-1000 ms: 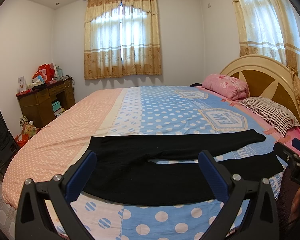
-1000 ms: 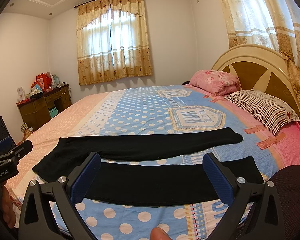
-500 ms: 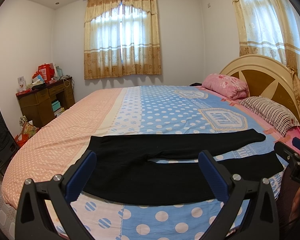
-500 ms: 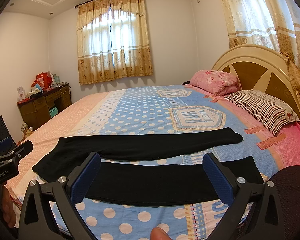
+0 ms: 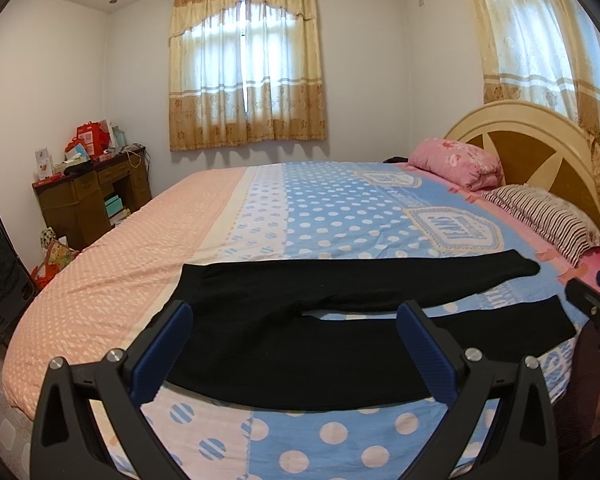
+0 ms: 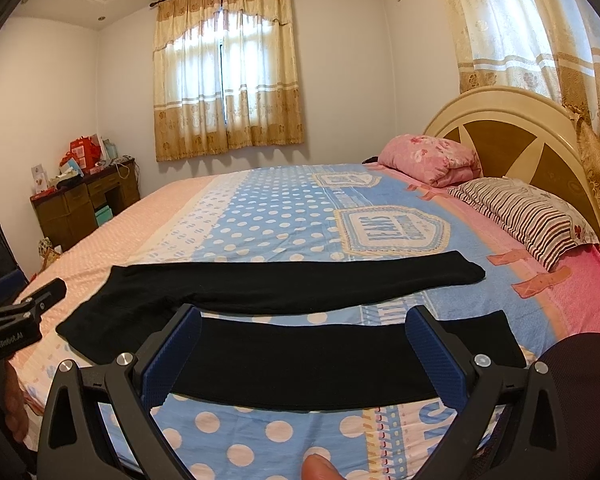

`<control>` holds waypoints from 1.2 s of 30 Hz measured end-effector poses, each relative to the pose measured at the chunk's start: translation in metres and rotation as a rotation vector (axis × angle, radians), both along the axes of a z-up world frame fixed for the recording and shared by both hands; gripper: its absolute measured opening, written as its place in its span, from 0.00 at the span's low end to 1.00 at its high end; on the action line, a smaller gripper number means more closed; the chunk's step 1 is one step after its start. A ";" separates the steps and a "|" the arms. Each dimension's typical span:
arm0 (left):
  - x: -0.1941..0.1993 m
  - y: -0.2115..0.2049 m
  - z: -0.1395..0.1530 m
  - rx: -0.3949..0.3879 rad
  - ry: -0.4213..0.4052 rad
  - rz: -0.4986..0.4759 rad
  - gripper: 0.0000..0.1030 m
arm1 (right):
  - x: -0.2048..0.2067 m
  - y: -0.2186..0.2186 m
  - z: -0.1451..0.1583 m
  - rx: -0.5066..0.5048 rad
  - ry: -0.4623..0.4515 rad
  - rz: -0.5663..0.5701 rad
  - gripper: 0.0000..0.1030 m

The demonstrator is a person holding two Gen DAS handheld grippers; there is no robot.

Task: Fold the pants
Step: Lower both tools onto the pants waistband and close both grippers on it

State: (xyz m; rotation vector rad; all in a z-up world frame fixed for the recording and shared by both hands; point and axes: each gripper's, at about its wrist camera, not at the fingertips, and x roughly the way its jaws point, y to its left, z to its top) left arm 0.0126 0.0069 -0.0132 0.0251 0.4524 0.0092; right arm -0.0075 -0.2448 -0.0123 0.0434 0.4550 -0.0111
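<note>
The bed [image 5: 260, 216] fills the room. Black pants [image 5: 320, 332] lie flat near its front edge, legs parted toward the headboard [image 6: 512, 128]. Above the bed's edge, the left gripper [image 5: 296, 348] and right gripper [image 6: 304, 354] hover, jaws wide apart, empty.

Small change only, all within last half second. My left gripper [image 5: 296, 307] pitched down touch: in its view window [image 5: 244, 80], headboard [image 5: 528, 148] and far edge of pants [image 5: 340, 280] ride slightly higher in frame. Right gripper [image 6: 304, 312] did same: in its view window, desk [image 6: 80, 204] and headboard drifted up by like amount. Far things shifted more than near pant leg.
</note>
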 end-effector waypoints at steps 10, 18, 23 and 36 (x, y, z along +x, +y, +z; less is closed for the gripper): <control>0.071 0.056 -0.033 0.056 0.108 0.088 1.00 | 0.042 -0.055 -0.052 -0.012 0.143 -0.056 0.98; 0.132 0.106 -0.047 0.103 0.174 0.109 1.00 | 0.094 -0.128 -0.069 -0.020 0.254 -0.157 0.81; 0.171 0.133 -0.065 0.093 0.259 0.128 0.91 | 0.136 -0.168 -0.074 -0.025 0.296 -0.210 0.73; 0.272 0.186 -0.109 -0.017 0.453 0.142 0.67 | 0.229 -0.241 -0.098 0.027 0.395 -0.277 0.70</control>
